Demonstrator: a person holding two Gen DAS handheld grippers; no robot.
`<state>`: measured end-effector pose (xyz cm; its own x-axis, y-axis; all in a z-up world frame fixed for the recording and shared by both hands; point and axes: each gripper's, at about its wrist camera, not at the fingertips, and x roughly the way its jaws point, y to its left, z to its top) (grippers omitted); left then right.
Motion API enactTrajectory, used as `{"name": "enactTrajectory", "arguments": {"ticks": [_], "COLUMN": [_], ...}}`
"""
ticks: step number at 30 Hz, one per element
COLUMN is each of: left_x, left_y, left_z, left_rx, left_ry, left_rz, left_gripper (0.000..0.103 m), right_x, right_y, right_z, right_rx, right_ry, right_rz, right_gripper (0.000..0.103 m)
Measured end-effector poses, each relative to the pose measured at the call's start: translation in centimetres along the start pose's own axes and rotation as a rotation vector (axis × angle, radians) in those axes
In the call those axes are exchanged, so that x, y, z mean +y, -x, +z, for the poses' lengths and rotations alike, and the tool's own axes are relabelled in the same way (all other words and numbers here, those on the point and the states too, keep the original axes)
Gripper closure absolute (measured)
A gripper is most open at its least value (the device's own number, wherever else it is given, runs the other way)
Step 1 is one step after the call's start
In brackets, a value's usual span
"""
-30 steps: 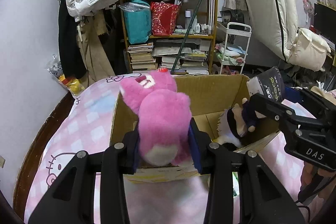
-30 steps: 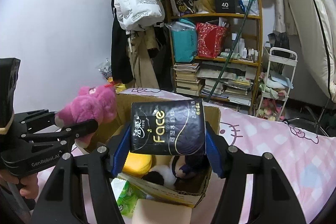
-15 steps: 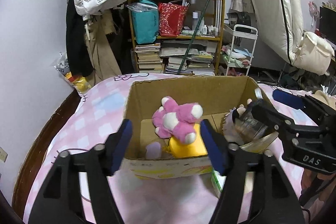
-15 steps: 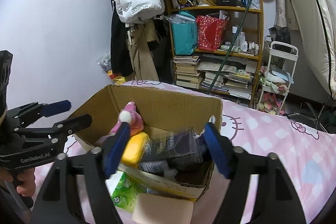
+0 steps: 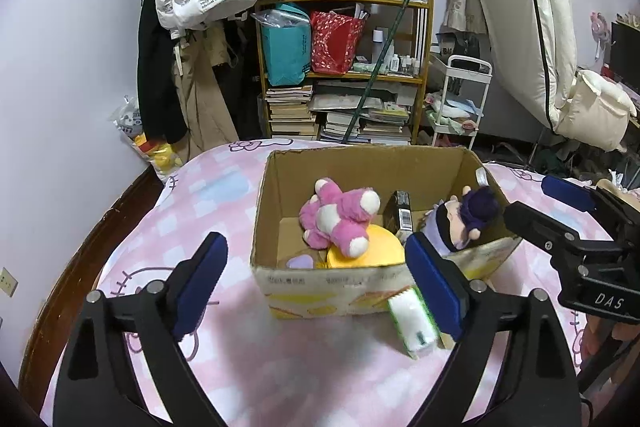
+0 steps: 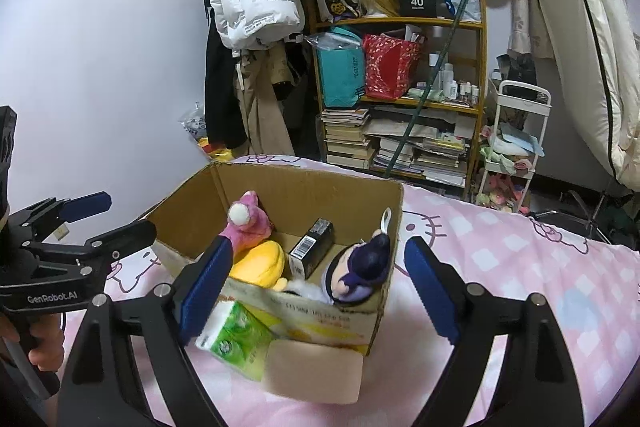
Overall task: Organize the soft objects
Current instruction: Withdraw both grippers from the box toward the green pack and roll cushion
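An open cardboard box [image 5: 360, 167] [image 6: 280, 183] stands on the pink bed. Inside lie a pink plush bear [image 5: 340, 213] [image 6: 248, 219], a yellow plush [image 5: 364, 255] [image 6: 260, 263], a black tissue pack [image 5: 402, 215] [image 6: 312, 247] and a dark-haired doll [image 5: 464, 217] [image 6: 364, 267]. My left gripper [image 5: 316, 287] is open and empty in front of the box. My right gripper [image 6: 316, 287] is open and empty, also just short of the box. A green tissue pack [image 5: 414, 321] [image 6: 236, 335] and a beige sponge block [image 6: 316, 367] lie on the bed against the box front.
The bed has a pink Hello Kitty sheet [image 5: 180, 219] and a wooden edge [image 5: 80, 247] at left. A cluttered bookshelf [image 5: 348, 75], hanging coats [image 5: 192, 27] and a white cart [image 5: 456, 99] stand behind.
Both grippers opened: the left dropped the pink bear into the box, the right dropped the black tissue pack. Both have pulled back from the box.
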<state>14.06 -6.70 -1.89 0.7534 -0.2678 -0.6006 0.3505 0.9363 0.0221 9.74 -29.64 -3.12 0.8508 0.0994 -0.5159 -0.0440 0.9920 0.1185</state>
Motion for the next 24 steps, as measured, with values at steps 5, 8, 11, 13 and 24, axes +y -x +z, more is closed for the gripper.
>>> {"name": "enactTrajectory", "arguments": {"ticks": [5,8,11,13,24], "left_x": [-0.2,-0.7,-1.1,-1.2,-0.4], "left_y": [1.3,1.8,2.3,2.7,4.4], "left_z": [-0.8,-1.4,-1.9,-2.1,-4.4], "left_rx": [0.024,0.049,0.065,0.065,0.089], "left_ry": [-0.008,-0.031,-0.062,-0.076,-0.015], "left_rz": [-0.01,-0.01,0.011,0.034,0.08], "left_gripper": [0.013,0.013,0.013,0.013,0.013], "right_x": [0.2,0.4,0.5,0.7,0.2], "right_y": [1.2,1.7,2.3,2.7,3.6], "right_z": [-0.5,-0.8,-1.2,-1.3,-3.3], "right_rx": [0.012,0.019,0.029,0.031,0.076], "right_ry": [-0.002,-0.004,0.006,0.012,-0.035], "right_rz": [-0.014,-0.019,-0.024,-0.027,-0.024], "right_gripper": [0.011,0.011,0.011,0.011,0.011]}}
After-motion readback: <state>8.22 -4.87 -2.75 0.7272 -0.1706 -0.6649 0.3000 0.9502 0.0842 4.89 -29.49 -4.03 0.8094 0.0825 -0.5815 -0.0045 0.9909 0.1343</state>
